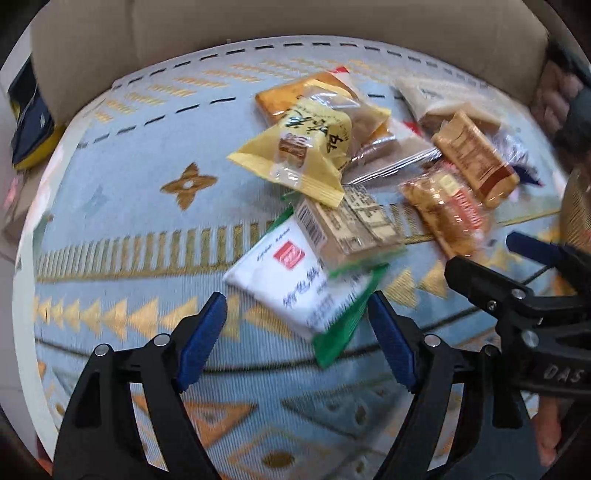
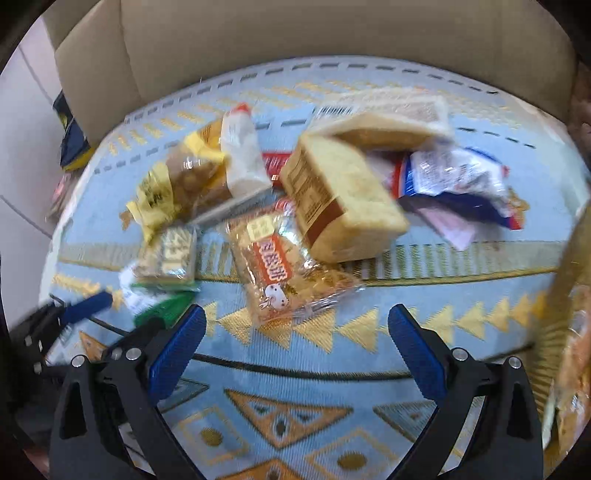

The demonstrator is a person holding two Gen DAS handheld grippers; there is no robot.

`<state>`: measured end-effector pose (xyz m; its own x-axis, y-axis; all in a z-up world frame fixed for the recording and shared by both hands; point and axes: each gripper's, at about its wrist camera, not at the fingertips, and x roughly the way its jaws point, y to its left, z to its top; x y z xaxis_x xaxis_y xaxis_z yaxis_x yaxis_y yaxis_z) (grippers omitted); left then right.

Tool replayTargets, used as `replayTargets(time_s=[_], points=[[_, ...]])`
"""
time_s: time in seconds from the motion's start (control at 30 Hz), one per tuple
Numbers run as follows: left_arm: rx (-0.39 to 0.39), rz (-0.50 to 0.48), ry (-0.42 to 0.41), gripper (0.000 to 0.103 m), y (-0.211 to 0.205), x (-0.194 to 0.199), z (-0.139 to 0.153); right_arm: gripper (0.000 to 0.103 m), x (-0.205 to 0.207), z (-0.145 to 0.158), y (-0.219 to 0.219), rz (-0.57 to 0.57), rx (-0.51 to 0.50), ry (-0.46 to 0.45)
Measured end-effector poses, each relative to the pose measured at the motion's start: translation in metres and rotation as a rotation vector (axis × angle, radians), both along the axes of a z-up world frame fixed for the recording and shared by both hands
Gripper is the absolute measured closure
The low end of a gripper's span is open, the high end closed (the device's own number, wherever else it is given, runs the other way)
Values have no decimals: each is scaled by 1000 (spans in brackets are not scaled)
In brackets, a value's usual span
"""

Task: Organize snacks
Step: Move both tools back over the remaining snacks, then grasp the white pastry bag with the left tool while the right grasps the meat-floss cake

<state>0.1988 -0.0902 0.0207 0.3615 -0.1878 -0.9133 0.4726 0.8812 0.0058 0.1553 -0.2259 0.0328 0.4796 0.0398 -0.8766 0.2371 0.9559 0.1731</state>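
A pile of snack packets lies on a light-blue patterned cloth (image 1: 122, 206). In the left wrist view my left gripper (image 1: 297, 336) is open, its blue pads either side of a white-and-green packet (image 1: 291, 280), with a barcode cracker pack (image 1: 347, 225) and a yellow packet (image 1: 303, 155) beyond. My right gripper (image 1: 476, 258) shows at the right edge. In the right wrist view my right gripper (image 2: 297, 347) is open and empty just short of an orange cracker packet with a rabbit (image 2: 280, 266). A brown-labelled block pack (image 2: 340, 203) lies behind it.
A beige sofa (image 2: 295, 33) runs behind the cloth. A blue-and-white wrapper (image 2: 454, 177) lies at the right of the pile. A dark blue and yellow bag (image 1: 29, 118) sits on the floor at left. A woven basket edge (image 2: 569, 295) shows at far right.
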Motion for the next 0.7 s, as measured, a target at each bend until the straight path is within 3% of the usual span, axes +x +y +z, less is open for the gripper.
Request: replayTargets(time_s=[0.23, 0.37, 0.5, 0.63, 0.7], points=[[13, -38, -14, 20, 16, 3, 0, 10, 15, -12, -3, 13, -32, -54], [-7, 24, 0, 23, 44, 17, 0, 32, 16, -13, -5, 8, -71, -63], [-29, 52, 7, 27, 62, 24, 6, 38, 14, -10, -6, -3, -40, -54], [-161, 80, 35, 27, 75, 32, 15, 40, 11, -7, -4, -2, -19, -33], [-276, 97, 80, 27, 76, 38, 17, 40, 10, -6, -1, -1, -16, -28]])
